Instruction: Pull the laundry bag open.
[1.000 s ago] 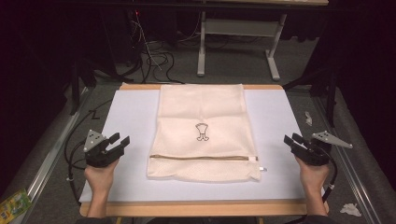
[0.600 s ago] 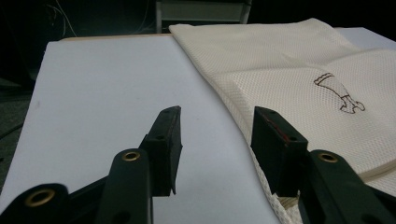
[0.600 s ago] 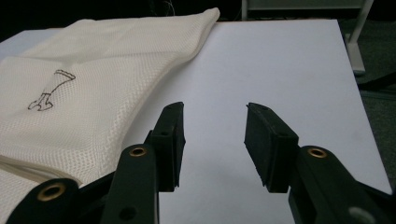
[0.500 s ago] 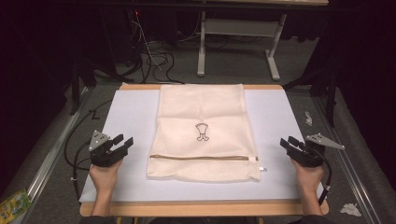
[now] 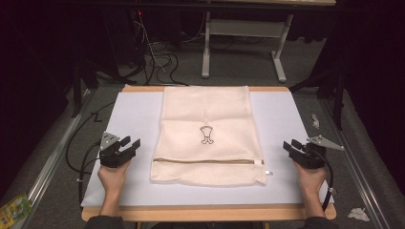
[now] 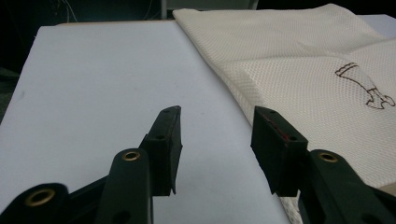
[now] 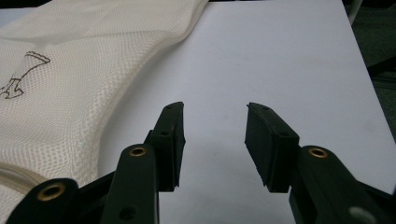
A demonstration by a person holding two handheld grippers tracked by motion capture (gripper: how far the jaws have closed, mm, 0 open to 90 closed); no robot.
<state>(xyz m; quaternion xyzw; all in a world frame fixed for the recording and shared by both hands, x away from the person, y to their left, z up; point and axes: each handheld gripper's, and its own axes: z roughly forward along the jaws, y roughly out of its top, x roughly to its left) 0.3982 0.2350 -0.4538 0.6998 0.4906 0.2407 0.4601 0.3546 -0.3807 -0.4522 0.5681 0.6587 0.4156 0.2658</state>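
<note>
A cream mesh bag (image 5: 207,138) lies flat on the white surface (image 5: 138,114). The left hand-held gripper (image 5: 130,146) and right hand-held gripper (image 5: 289,145) flank it, jaws wide, holding nothing.

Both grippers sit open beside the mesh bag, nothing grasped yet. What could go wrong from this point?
1. The mesh bag lies flat on the white mat, so the left gripper or right gripper may pinch only the top layer, or scrape the mat.
2. The zipper pull pokes out at the right edge and could snag a jaw.
3. Uneven grasps from the two sides might skew or bunch the fabric.
</note>
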